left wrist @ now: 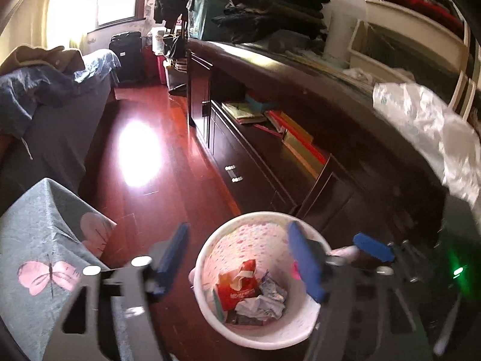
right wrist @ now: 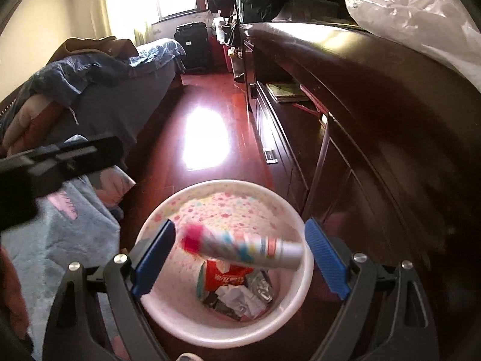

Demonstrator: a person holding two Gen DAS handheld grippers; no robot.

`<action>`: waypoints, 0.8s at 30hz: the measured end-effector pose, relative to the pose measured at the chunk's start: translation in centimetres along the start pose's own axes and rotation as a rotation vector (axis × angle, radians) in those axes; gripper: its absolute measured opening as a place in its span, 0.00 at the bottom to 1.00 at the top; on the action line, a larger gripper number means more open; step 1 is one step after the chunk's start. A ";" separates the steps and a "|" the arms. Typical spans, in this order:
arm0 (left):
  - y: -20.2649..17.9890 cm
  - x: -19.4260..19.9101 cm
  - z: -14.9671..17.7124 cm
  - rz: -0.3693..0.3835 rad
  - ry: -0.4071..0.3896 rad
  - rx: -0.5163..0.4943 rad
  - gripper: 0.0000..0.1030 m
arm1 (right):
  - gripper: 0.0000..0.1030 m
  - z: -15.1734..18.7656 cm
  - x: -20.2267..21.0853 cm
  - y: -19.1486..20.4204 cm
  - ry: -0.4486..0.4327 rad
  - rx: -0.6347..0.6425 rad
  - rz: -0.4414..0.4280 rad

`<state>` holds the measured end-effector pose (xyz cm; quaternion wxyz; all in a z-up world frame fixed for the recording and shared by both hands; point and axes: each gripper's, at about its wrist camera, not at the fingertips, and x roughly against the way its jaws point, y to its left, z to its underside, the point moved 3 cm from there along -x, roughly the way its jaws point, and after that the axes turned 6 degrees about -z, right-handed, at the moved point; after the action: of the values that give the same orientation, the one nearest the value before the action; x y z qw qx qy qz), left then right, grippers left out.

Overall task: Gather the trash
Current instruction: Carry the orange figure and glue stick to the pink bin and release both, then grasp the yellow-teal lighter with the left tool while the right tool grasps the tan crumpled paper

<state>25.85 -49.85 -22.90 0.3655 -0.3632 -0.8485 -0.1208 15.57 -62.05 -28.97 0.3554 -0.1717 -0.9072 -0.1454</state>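
A white trash bin (left wrist: 300, 322) with a pink dotted liner stands on the red wood floor. It holds a red wrapper (left wrist: 237, 288) and crumpled paper (left wrist: 261, 303). My left gripper (left wrist: 240, 258) is open above the bin, empty. In the right wrist view the bin (right wrist: 168, 322) lies below my open right gripper (right wrist: 240, 258). A striped tube with a pink cap (right wrist: 240, 246) is blurred in the air between the fingers, touching neither, over the bin. The right gripper also shows in the left wrist view (left wrist: 372, 246).
A dark wood cabinet (left wrist: 300, 69) runs along the right, with a clear plastic bag (left wrist: 427, 123) on top and books on an open shelf (left wrist: 270, 117). A stool with butterfly cloth (left wrist: 39, 240) is at left. A bed (left wrist: 51, 114) stands beyond.
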 end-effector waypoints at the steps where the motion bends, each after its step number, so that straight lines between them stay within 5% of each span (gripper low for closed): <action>1: 0.2 0.1 -0.2 0.008 -0.004 0.010 0.71 | 0.89 0.0 -0.2 0.1 0.000 0.007 0.008; 8: 3.8 2.8 0.7 -0.069 -0.036 0.053 0.81 | 0.92 0.2 0.1 1.8 0.013 0.017 0.006; 24: 22.5 14.5 9.4 -0.582 -0.017 0.304 0.96 | 0.97 0.6 5.4 21.7 0.042 0.247 -0.355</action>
<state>29.93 -21.83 -20.60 0.3586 -0.0478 -0.9280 -0.0892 20.53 -41.17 -22.52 0.3614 0.0384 -0.9265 -0.0971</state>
